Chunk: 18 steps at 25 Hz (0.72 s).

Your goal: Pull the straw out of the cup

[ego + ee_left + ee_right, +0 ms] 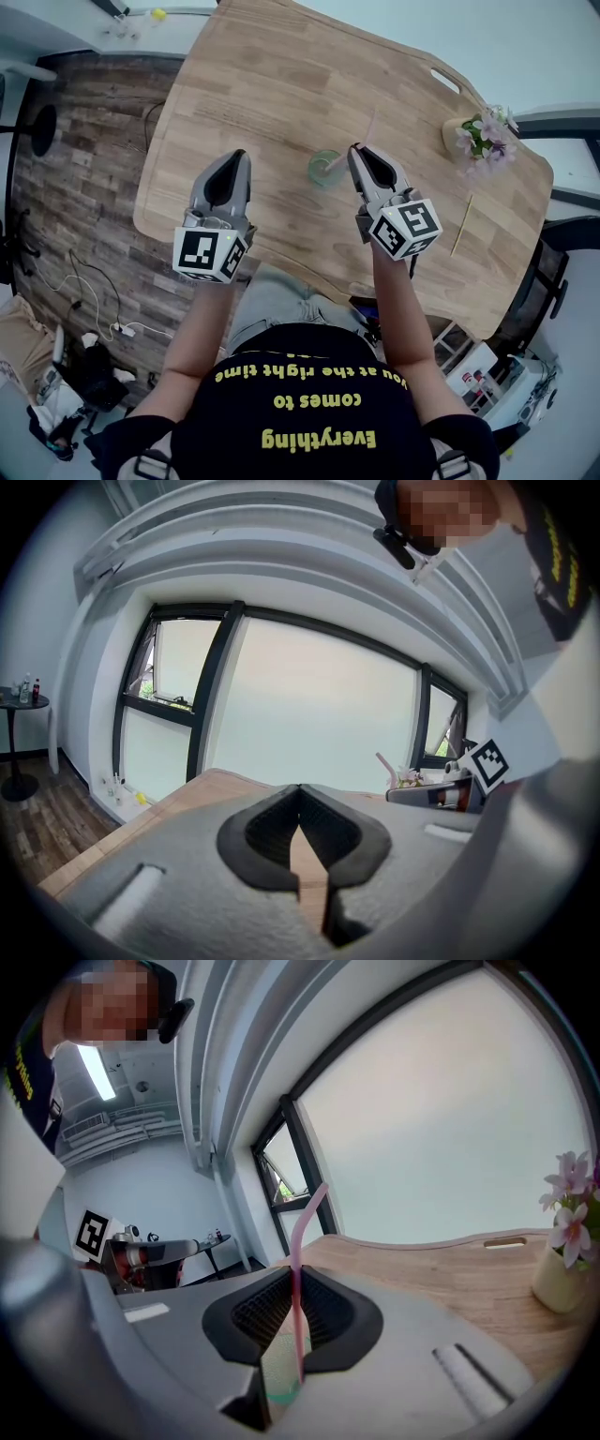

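A clear green cup (325,168) stands on the wooden table (253,84), between my two grippers. My right gripper (356,150) is shut on the pink bendy straw (368,128), just right of the cup. In the right gripper view the straw (300,1241) runs upright between the pads, its bent top leaning right, and the cup (277,1372) shows below the jaws. The straw's lower end is hidden by the jaws. My left gripper (240,156) hovers left of the cup, apart from it, its tips (300,791) together with nothing between them.
A small vase of pink flowers (484,137) stands at the table's right end, also in the right gripper view (566,1241). A thin wooden stick (461,225) lies near the right front edge. A handle slot (445,80) is cut near the far edge.
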Tool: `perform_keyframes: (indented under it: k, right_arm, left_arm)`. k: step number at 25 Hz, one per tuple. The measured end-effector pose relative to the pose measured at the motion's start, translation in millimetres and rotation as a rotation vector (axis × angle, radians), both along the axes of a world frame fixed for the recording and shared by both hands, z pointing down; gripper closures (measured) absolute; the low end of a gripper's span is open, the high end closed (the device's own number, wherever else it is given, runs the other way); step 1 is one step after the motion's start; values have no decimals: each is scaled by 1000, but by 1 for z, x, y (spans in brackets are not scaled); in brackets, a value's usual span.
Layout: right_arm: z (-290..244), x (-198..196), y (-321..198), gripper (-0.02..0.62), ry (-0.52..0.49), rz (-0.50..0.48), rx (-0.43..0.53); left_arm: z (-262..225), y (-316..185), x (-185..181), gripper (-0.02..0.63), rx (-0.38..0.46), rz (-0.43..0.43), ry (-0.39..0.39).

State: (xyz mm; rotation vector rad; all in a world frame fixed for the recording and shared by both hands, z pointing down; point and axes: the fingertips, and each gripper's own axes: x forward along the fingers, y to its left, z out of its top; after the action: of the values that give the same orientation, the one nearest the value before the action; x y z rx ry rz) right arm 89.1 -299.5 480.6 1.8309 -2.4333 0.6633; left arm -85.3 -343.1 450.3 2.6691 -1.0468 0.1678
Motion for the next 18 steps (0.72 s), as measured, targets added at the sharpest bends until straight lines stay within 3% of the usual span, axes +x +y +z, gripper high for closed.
perform_keyframes:
  k: [18]
  right_arm:
    - [-73,16,31,560,28,61,167]
  left_arm:
    - [-30,25,-4,606,57,18,12]
